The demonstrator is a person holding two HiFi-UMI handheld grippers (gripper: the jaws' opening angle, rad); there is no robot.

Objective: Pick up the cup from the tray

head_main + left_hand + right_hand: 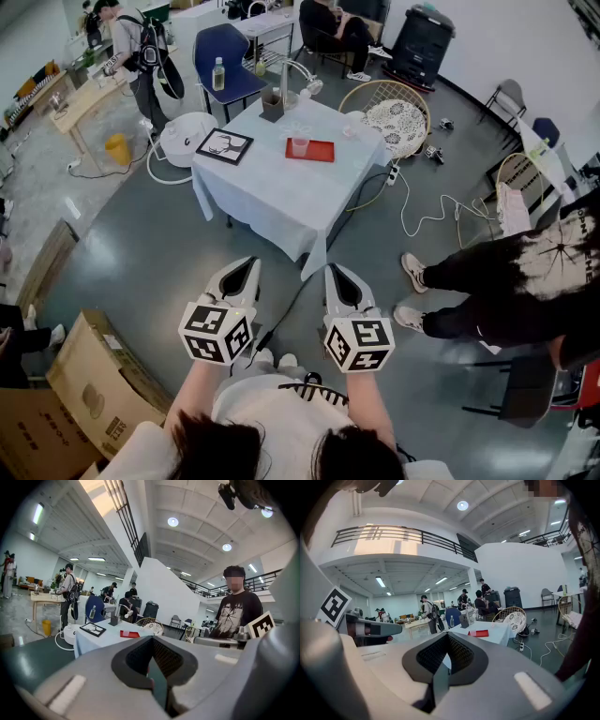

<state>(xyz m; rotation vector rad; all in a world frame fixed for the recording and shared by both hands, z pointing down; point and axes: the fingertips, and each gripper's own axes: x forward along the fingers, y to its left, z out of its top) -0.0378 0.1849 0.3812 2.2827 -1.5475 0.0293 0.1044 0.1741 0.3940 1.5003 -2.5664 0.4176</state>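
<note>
Head view: the cup (300, 144) stands upright on the red tray (322, 151), which lies on the cloth-covered bench (272, 192) in the upper middle of the room. The left claw (249, 264) and the right claw (334, 272) are held side by side over the grey floor (141, 253), well apart from the bench, with both sets of jaws pointing toward it. Both claws are closed with nothing between the jaws. Left gripper view: the jaws of the left claw (152, 641) meet along a narrow seam and hold nothing. The tray (129, 633) shows as a small red patch on the bench (101, 641) far ahead; the cup on it is too small to make out. Right gripper view: the jaws of the right claw (447, 637) are pressed together and empty. The tray (478, 633) appears beyond the tips on the distant bench (497, 632). Task status: no step of the pick-up is done. The cup is untouched and sits on its tray. Remaining work, as judged from this layout: approach the bench, open one claw, place its jaws around the cup, close them on it, and lift it clear of the tray.
</note>
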